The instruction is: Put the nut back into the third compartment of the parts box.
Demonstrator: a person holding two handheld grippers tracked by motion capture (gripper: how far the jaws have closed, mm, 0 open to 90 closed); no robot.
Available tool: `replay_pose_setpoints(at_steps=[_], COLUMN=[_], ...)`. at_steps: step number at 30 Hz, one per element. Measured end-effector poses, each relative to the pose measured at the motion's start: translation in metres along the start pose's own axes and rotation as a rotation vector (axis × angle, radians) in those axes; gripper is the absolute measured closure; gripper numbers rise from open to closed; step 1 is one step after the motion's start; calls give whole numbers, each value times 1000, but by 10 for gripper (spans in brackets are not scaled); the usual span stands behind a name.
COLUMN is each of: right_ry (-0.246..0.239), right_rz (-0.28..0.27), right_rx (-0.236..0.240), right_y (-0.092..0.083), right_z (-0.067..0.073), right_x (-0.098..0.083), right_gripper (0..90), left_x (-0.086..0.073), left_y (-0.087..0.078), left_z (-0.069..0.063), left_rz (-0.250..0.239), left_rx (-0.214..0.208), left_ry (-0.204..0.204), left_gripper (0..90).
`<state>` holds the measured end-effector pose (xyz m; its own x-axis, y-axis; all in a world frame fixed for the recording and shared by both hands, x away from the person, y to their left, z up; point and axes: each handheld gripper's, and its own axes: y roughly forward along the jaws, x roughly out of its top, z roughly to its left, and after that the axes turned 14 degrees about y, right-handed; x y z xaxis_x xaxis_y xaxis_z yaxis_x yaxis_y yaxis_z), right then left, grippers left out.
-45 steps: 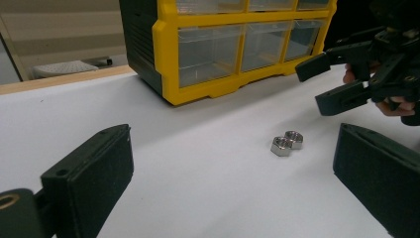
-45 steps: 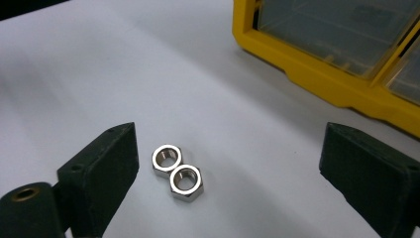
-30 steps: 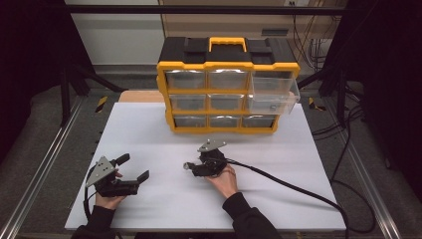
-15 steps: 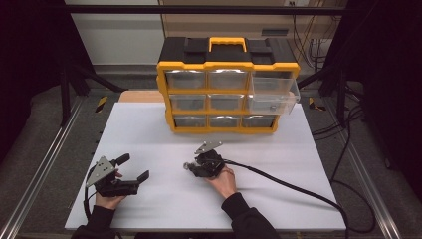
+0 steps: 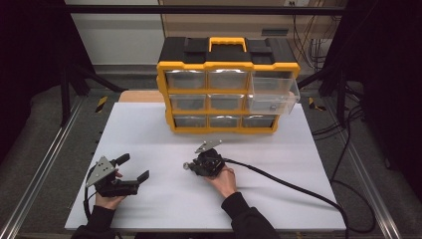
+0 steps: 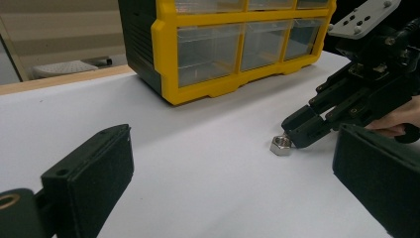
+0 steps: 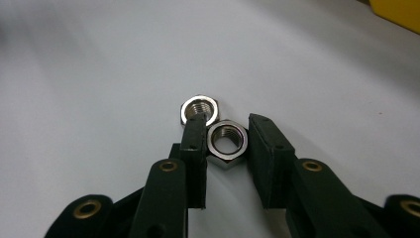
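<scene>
On the left we see the left tongs (image 5: 133,168), matte black and blocky, resting released on the smooth white tabletop (image 5: 149,129), their jaws spread wide with nothing between them. A hand (image 5: 110,199) in a dark sleeve holds them from the near edge. Toward the middle lie two shiny hexagonal steel nuts with threaded bores. The farther nut (image 7: 199,109) sits just past the jaw tips, touching the nearer nut (image 7: 227,142). The right tongs (image 7: 225,144) bracket that nearer nut between flat black pads; we cannot tell whether they are clenched on it. At the far side stands a yellow and black plastic drawer cabinet (image 5: 228,82), its clear upper right drawer (image 5: 272,94) pulled out.
</scene>
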<state>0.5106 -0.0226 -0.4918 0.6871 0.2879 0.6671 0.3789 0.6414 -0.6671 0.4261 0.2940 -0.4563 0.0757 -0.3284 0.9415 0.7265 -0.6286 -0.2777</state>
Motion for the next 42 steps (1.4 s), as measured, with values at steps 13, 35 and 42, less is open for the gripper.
replay_pose_setpoints(at_steps=[13,35,42], right_ry=[-12,-96,-102], right_rz=[-15,-120,-163], right_rx=[-5,3,18], right_y=[-9,-81,-106], right_z=[2,19,25], right_x=[4,26,30], right_gripper=[702,702,702], left_x=[0,1,1], left_y=[0,0,0], left_z=[0,0,0], left_rz=[0,0,-1], left_rx=[0,1,1], left_ry=[1,3,3], left_gripper=[22,22,21])
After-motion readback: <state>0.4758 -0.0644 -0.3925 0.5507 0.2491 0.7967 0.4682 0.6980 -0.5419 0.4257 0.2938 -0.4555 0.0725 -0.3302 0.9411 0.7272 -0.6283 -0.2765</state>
